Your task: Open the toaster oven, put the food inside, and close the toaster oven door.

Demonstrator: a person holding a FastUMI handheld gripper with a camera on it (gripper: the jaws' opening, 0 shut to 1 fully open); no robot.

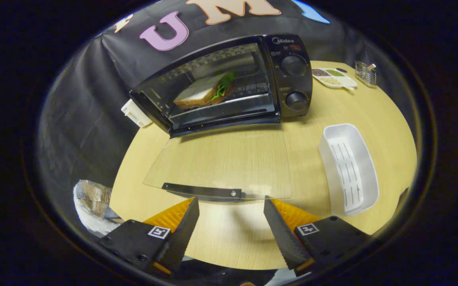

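A black toaster oven stands at the back of the round wooden table. Its glass door lies folded down flat toward me, with the dark handle bar at its near edge. Inside on the rack sits a sandwich with white bread and green lettuce. My gripper is open, its fingertips just short of the door's near edge, the handle bar slightly ahead and left of centre. Nothing is between the fingers.
A white empty tray lies right of the door. A divided dish of grains and a small wire holder sit at the back right. A white box is left of the oven. Folded cloth hangs beyond the table's left edge.
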